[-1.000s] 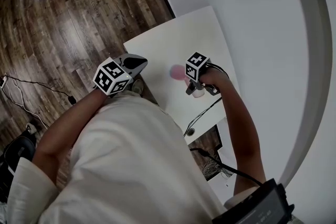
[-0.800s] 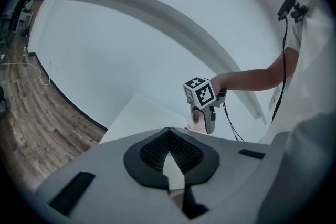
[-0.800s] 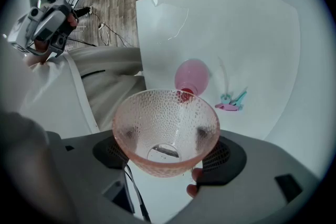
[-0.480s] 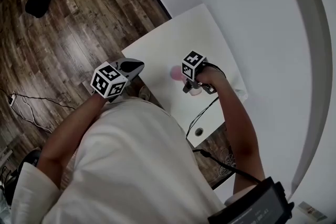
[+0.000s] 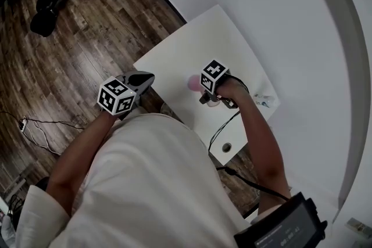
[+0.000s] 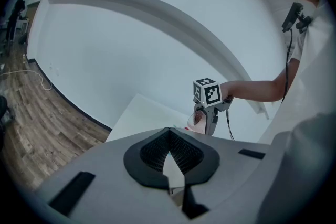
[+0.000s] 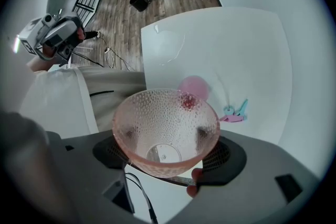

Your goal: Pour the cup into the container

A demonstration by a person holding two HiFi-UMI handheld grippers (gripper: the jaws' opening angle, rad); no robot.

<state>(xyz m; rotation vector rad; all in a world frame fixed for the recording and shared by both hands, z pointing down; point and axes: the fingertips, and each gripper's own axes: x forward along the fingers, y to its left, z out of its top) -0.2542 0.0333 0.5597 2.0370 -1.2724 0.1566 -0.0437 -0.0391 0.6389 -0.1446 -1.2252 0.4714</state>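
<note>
The white table (image 5: 174,55) filled the middle of the head view, with wood floor beyond it.

The left gripper (image 5: 148,76) hung off the table's near edge. Its jaws were pressed together on nothing, so it had no part in this step.

All the action was with the right gripper (image 5: 209,100), out over the table. Its jaws stood wide and were clamped on the pink dimpled cup (image 7: 165,123), one pad on each side of the wall. The cup was tipped forward, with its mouth facing away from the hand and down toward the table.

Just past the cup's rim, on the tabletop, sat a round pink thing (image 7: 193,86). I took that to be the container. Off to its side lay a small blue and pink thing (image 7: 236,110), well out of the way.

Smallest of all was a red bit (image 7: 187,102), sitting on the inside wall right at the cup's far lip. The rest of the cup looked empty down to its clear base.

So the pour looked under way but not finished, because the load was at the lip and not yet out. The next move called for a little more tilt at the wrist. The lip had to stay lined up over the container so the red bit would drop in and not land on the table.
</note>
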